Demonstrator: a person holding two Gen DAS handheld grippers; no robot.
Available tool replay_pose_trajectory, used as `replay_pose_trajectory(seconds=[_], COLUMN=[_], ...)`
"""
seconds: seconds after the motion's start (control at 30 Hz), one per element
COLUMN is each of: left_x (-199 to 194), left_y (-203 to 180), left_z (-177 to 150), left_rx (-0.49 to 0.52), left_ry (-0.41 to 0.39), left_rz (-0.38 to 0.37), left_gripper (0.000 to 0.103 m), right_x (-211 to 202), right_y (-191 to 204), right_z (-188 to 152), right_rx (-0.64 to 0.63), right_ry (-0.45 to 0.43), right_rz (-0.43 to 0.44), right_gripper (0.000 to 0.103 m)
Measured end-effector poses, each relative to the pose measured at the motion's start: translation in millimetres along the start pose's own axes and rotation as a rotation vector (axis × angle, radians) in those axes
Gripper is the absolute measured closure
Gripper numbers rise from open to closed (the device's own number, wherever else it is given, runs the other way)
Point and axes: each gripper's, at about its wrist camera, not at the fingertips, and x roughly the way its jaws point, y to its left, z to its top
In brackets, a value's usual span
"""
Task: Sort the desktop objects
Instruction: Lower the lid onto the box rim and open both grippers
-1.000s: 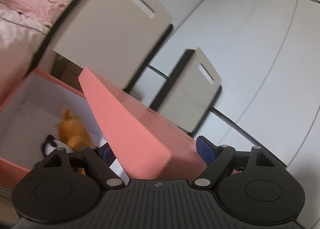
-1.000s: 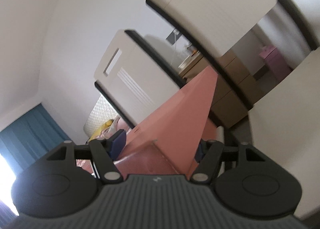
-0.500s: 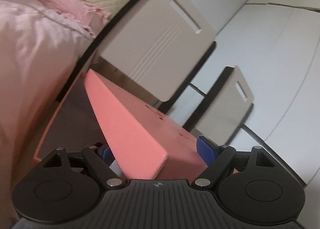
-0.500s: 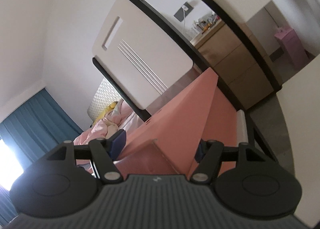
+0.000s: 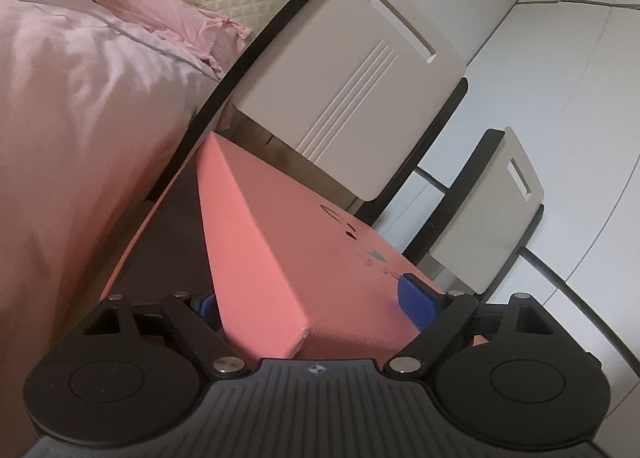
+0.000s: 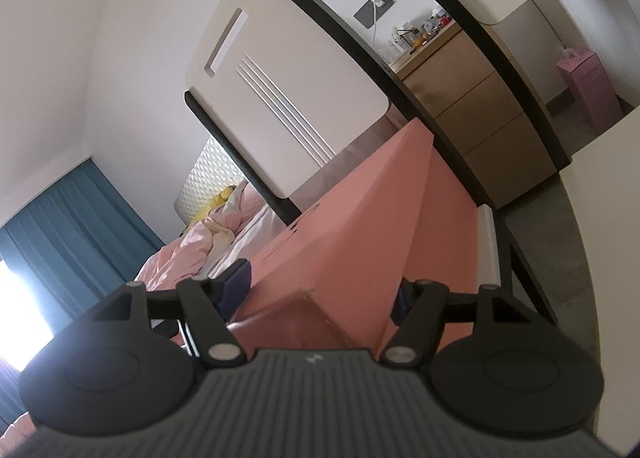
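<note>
A pink cardboard lid (image 5: 300,226) lies tilted over the pink box (image 5: 132,242), whose rim and dark inside show to its left. The near corner of the lid sits between the blue pads of my left gripper (image 5: 310,300). Its jaws are opening and the pads stand just off the lid. In the right wrist view another corner of the lid (image 6: 360,226) is between the pads of my right gripper (image 6: 320,290). Those pads still touch it as the jaws begin opening. A white edge of the box (image 6: 489,246) shows beside the lid. The box's contents are hidden.
Two beige chair backs (image 5: 352,98) (image 5: 488,226) stand right behind the box. A bed with pink bedding (image 5: 80,118) is at the left. White wardrobe doors (image 5: 560,98), a wooden drawer unit (image 6: 480,106) and a blue curtain (image 6: 60,226) lie further off.
The lid has come down over the box, hiding the orange plush toy seen inside a second ago. Both grippers moved down with it. The left pads now stand slightly wider.
</note>
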Motion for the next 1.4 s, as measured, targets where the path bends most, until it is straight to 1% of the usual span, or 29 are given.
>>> replay_pose_trajectory(seconds=[0.13,0.27,0.47,0.53,0.67,0.73,0.77,0.8,0.83,0.87,1.0,1.2,1.33,1.4], left_x=[-1.1,-1.3,0.5,0.7,0.3,-1.4,-3.8,-7.5,-10.3,-11.3,-4.2,-4.8,-10.4,-11.1], left_y=[-1.4,-3.2,-3.6,-3.6,-5.4,-8.5,-11.1,-14.8,-19.3,-23.4,-32.7,-39.8,-47.0,-50.6], left_z=[-4.3,-6.5,-6.0,-5.8,-6.1,-6.6,-7.5,-9.2,-10.8,-12.0,-18.8,-25.2,-32.8,-36.8], left_rx=[-0.011,-0.033,-0.038,-0.035,-0.017,0.007,0.028,0.061,0.100,0.138,0.231,0.287,0.355,0.381], left_ry=[-0.020,-0.054,-0.088,-0.091,-0.092,-0.100,-0.128,-0.173,-0.211,-0.231,-0.213,-0.212,-0.211,-0.196], left_rz=[0.020,0.062,0.127,0.133,0.145,0.168,0.193,0.221,0.249,0.269,0.314,0.326,0.344,0.335], left_gripper=[0.013,0.013,0.011,0.011,0.010,0.008,0.005,0.003,0.002,0.002,0.001,0.001,0.000,0.000], right_x=[-0.7,-1.1,2.6,4.6,9.5,12.7,14.0,14.8,15.5,15.2,12.9,8.6,1.7,-2.0], right_y=[3.0,9.7,20.9,21.5,23.4,23.9,23.8,23.4,22.5,21.8,22.9,25.1,32.0,37.7], right_z=[-0.7,-3.0,-8.5,-9.0,-8.5,-9.3,-9.4,-9.4,-9.2,-9.4,-8.5,-8.1,-9.9,-13.7], right_rx=[-0.009,-0.025,-0.061,-0.075,-0.129,-0.141,-0.145,-0.146,-0.144,-0.148,-0.184,-0.224,-0.318,-0.378], right_ry=[-0.009,-0.026,-0.057,-0.055,-0.052,-0.046,-0.045,-0.045,-0.043,-0.049,-0.056,-0.067,-0.077,-0.070], right_rz=[-0.006,-0.017,-0.044,-0.048,-0.081,-0.103,-0.113,-0.116,-0.122,-0.126,-0.126,-0.149,-0.177,-0.186], right_gripper=[0.034,0.034,0.030,0.029,0.019,0.015,0.013,0.010,0.010,0.010,0.009,0.009,0.007,0.004])
